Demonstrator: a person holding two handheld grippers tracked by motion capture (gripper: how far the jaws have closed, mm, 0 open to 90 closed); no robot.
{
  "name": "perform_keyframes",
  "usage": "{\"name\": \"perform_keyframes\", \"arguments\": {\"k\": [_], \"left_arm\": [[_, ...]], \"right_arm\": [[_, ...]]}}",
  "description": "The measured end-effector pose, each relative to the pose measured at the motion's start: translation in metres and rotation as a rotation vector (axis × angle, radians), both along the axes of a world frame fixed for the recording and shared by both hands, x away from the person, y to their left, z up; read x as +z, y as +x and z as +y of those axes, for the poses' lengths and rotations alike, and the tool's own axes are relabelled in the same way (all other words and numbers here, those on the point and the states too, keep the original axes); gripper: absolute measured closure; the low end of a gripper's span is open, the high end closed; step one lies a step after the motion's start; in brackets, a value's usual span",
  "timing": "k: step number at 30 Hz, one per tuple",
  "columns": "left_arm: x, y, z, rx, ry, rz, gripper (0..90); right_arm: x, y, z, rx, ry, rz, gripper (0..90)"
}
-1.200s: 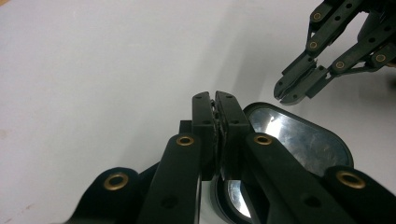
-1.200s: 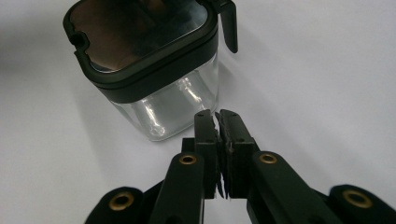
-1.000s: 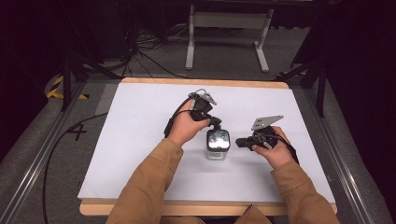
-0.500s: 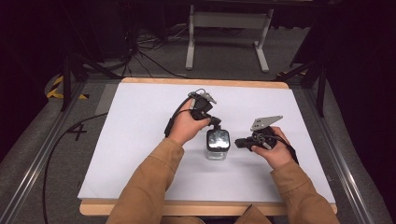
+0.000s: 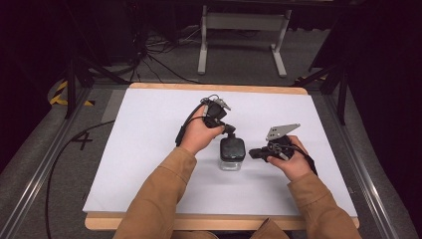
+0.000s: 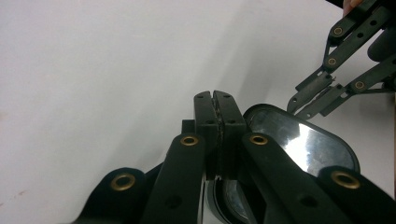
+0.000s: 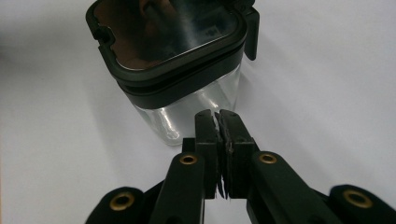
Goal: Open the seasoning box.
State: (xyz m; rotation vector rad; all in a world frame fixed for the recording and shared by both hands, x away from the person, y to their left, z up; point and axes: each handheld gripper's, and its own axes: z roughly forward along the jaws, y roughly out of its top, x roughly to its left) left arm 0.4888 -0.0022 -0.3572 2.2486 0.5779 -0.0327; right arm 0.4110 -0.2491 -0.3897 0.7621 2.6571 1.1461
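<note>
clear plastic container [image 5: 232,158] with black lid sits mid-table, lid seemingly on; left gripper [image 5: 230,130] closed empty at its lid edge, right gripper [image 5: 253,153] closed empty beside it, so handling looks barely begun.

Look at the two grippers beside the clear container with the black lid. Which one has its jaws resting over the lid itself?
The left gripper: its shut jaws sit over the lid of the container. The right gripper stays beside the clear wall, lower down.
</note>
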Motion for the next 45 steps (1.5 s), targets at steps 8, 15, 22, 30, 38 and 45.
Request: {"name": "perform_keyframes", "arguments": {"k": [8,15,22,30,38,45], "left_arm": [[-0.001,0.000,0.000,0.006,-0.003,0.005,90.0],[-0.001,0.001,0.000,0.007,-0.005,0.012,90.0],[-0.002,0.002,0.000,0.010,-0.010,0.012,90.0],[-0.002,0.002,0.000,0.013,-0.008,0.015,90.0],[-0.002,0.002,0.000,0.014,-0.008,0.020,90.0],[0.003,-0.001,0.005,0.014,-0.011,0.023,84.4]], "right_arm": [[0.006,-0.005,0.003,0.023,0.012,0.000,89.7],[0.014,-0.012,0.013,0.074,0.031,-0.022,89.9],[0.017,-0.015,0.016,0.086,0.046,-0.023,89.9],[0.019,-0.017,0.019,0.099,0.067,-0.028,89.9],[0.021,-0.017,0.019,0.093,0.086,-0.036,90.0],[0.021,-0.017,0.018,0.092,0.101,-0.038,90.0]]}}
